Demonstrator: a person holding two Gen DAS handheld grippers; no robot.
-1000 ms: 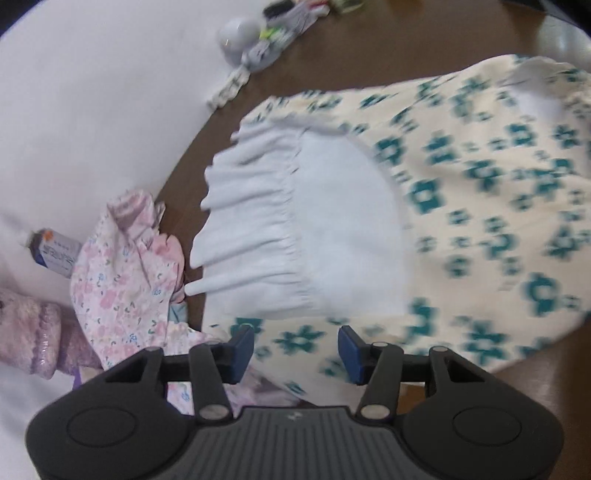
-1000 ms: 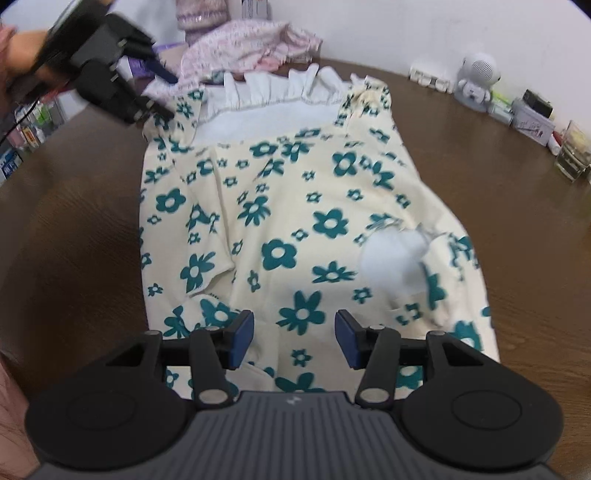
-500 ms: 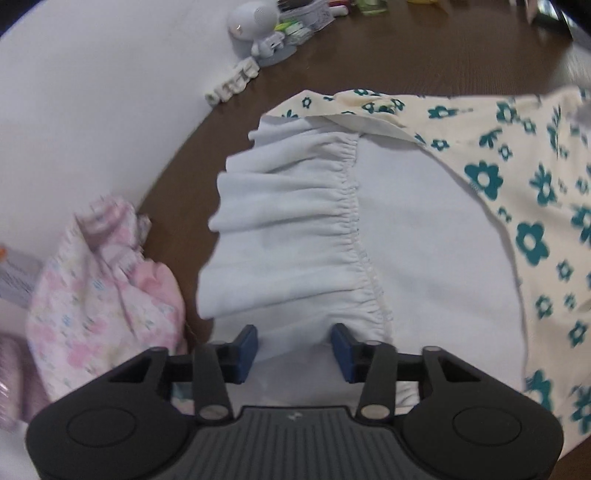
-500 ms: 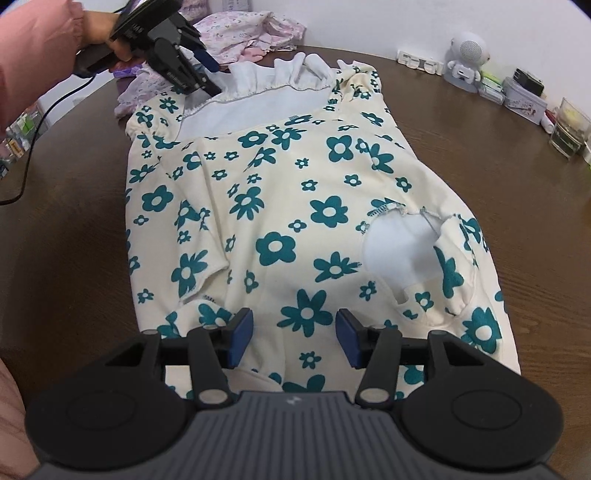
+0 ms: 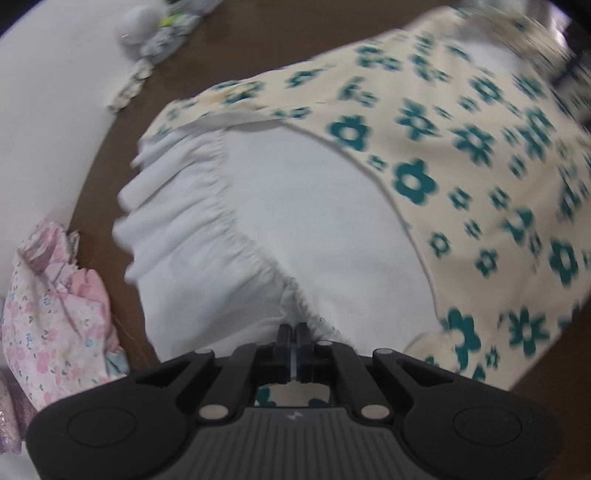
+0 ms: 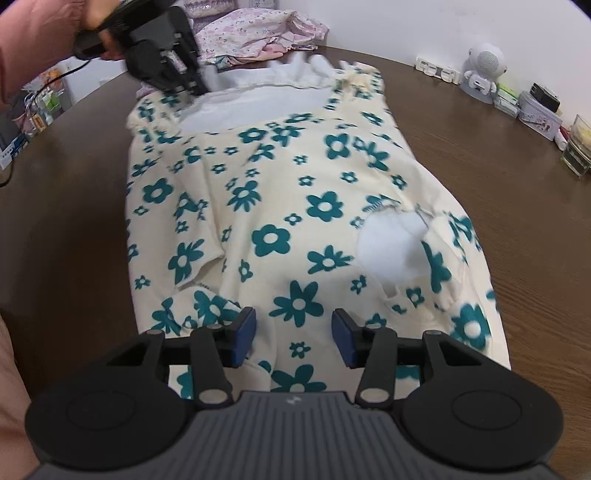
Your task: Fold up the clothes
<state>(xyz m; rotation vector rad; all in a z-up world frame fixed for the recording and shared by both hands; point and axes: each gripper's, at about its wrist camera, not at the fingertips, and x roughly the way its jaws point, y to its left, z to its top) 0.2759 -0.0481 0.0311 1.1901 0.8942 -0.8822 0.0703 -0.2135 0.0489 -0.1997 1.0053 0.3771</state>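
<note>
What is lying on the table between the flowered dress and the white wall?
In the right wrist view, a pile of pink clothes lies between the dress and the wall.

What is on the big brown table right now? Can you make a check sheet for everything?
Surface: round brown wooden table, mostly covered by the garment.
Job's things: cream garment with teal flowers lying flat; its white ruffled collar at the far end.
Clutter: pile of pink floral clothes, small white robot-shaped figure, tin box, glass cup.
Grippers: left gripper shut on the white ruffled collar; right gripper closing above the hem, pads not touching cloth.
Cables: black cable trailing from the left gripper.
Surroundings: white wall.
</note>
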